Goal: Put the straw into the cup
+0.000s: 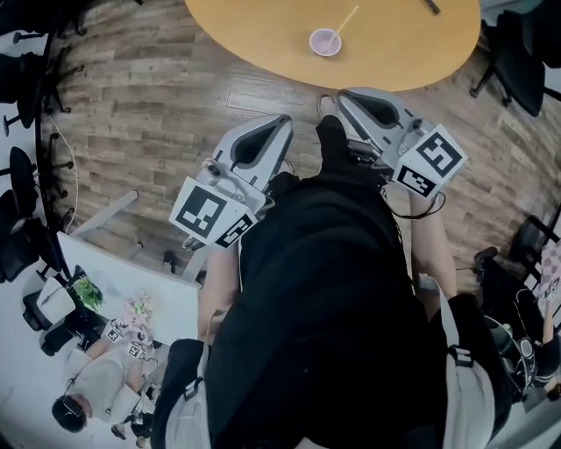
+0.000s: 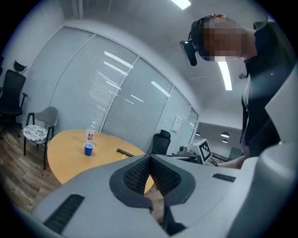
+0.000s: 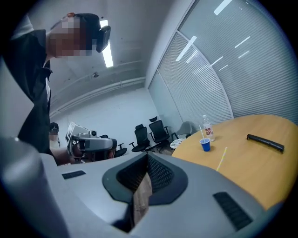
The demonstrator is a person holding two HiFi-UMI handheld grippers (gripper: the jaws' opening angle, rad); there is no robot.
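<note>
On the head view the cup point(image 1: 325, 41) stands on the round wooden counter point(image 1: 263, 35), pale pink from above and well ahead of my 2 grippers. The straw point(image 1: 347, 18) has its lower end inside that cup and leans out over the rim toward the far right. It is the only thing I can see in the cup.

My left gripper point(image 2: 150, 159) has its jaws pressed together, with nothing between the ribbed pads. My right gripper point(image 3: 147, 158) is closed the same way and carries nothing. I hold them side by side in front of my body, above the plank floor point(image 1: 131, 105) and short of the counter's near edge. Neither touches the cup or the straw.

The right gripper view shows more of the counter. Farther along it stands 1 blue cup point(image 3: 205, 145) with a thin white stick point(image 3: 203, 136) rising out of it. Just behind the blue cup is 1 clear bottle point(image 3: 207, 126) with a red-and-white label; whether it holds any liquid I cannot tell. A black bar point(image 3: 265, 142) lies flat on the wood, well apart from these 2 containers. The yellow upper length of the straw shows here between the blue cup and the black bar, while its lower end and the pale cup are hidden behind the gripper's grey body. The left gripper view shows the blue cup, the bottle and the black bar on the counter too.
</note>
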